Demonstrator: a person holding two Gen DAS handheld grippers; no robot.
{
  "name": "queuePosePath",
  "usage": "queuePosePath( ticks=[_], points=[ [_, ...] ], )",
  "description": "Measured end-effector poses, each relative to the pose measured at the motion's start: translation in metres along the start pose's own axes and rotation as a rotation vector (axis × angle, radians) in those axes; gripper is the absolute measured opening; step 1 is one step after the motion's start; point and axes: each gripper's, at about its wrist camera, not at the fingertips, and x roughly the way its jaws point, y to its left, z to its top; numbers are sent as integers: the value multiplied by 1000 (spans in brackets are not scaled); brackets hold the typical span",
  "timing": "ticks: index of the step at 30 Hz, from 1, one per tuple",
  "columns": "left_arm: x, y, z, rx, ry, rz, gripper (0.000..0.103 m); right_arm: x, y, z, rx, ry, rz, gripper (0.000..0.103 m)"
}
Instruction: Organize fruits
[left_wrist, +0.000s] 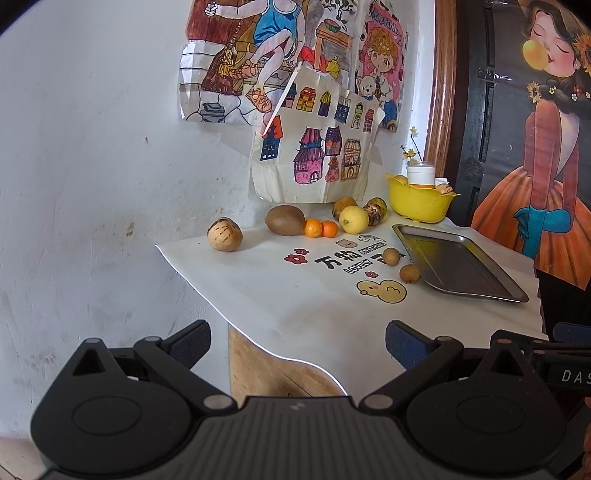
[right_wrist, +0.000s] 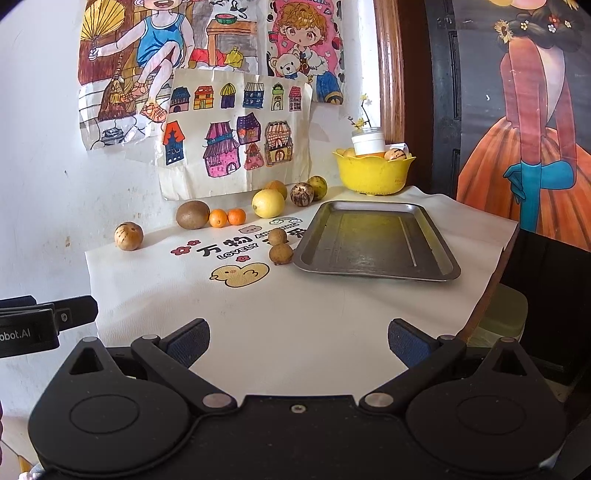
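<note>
— Both grippers, left gripper (left_wrist: 298, 345) and right gripper (right_wrist: 298, 343)?
— Jaws apart, holding nothing, near edge.
— Fruit?
— Far along the wall: kiwi (right_wrist: 192, 214), lemon (right_wrist: 268, 203), 2 oranges (right_wrist: 226, 217); metal tray (right_wrist: 376, 240) right.

Open left claw (left_wrist: 298, 345) before fruit-strewn table (left_wrist: 295, 314) and metal tray (left_wrist: 458, 262)

Bright, even daylight; soft shadows under fruit; mild glare on tray (right_wrist: 373, 240); fisheye bending, dark corners; sharp focus.
</note>
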Motion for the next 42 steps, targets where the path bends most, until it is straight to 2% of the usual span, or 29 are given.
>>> queuePosePath(
  ticks=[42],
  points=[
    [0,2,-3,-3,4,0,103,2,0,-5,-4,15,1,103]
  ],
)
